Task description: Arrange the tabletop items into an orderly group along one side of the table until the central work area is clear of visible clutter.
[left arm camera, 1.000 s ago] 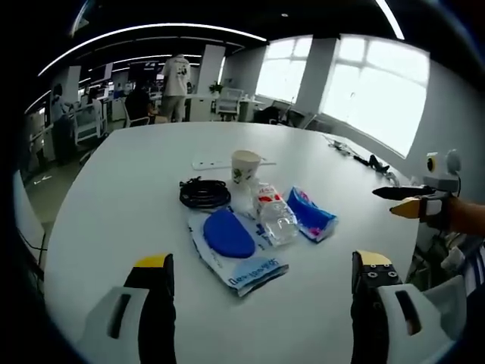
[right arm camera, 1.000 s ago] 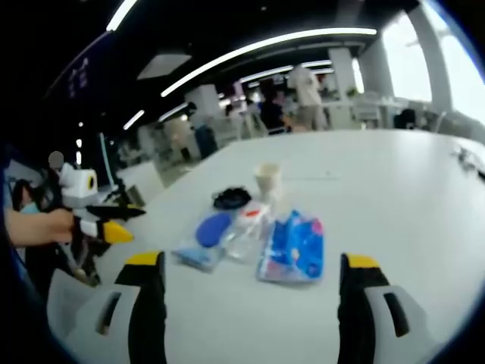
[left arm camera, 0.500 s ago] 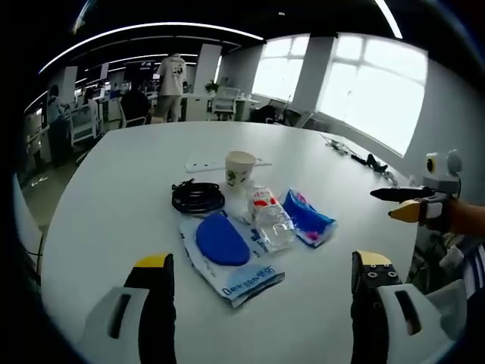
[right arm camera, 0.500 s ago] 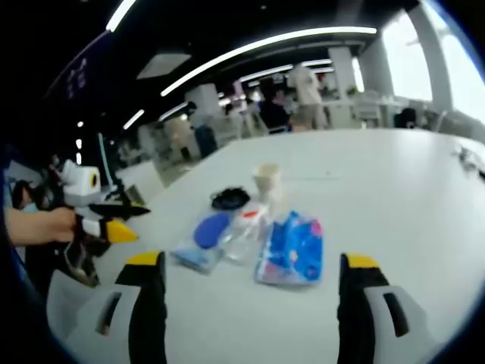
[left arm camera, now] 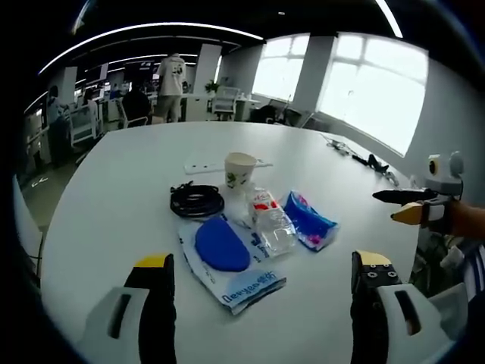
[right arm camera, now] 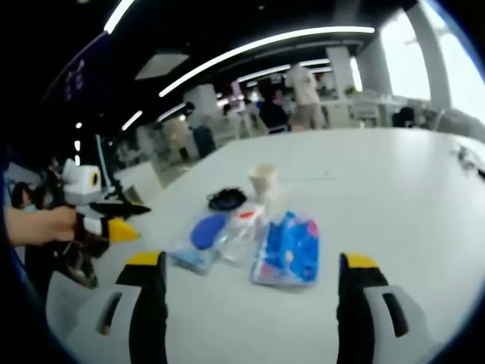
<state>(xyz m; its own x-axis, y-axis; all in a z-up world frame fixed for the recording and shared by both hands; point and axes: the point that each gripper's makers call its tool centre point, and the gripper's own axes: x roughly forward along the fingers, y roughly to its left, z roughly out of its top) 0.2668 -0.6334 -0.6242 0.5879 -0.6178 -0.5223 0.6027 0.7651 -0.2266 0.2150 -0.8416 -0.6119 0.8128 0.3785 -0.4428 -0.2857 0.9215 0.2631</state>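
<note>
My left gripper (left arm camera: 258, 303) & right gripper (right arm camera: 250, 303): wide open, empty. Round white table (left arm camera: 114, 197): bare margins around central clutter, paper cup (left arm camera: 239, 168) to blue packet (left arm camera: 311, 220). Layout unchanged vs earlier.

Items cluster near the middle of the white counter (left arm camera: 114, 197), close together.

Paper cup (left arm camera: 240, 168): upright, pale, small printed mark on its side; farthest of the cluster.
Black cable (left arm camera: 196, 202): coiled flat, just left of the cup.
Blue oval pad (left arm camera: 221, 244): lies on a clear plastic bag (left arm camera: 242, 274) with blue lettering; nearest of the lot.
Plastic bottle (left arm camera: 271, 220): clear, on its side, red-and-white label, touching the bag's edge.
Blue packet (left arm camera: 309, 220): flat, pink print, just right of the bottle; possibly tissues, label too blurred.
</note>
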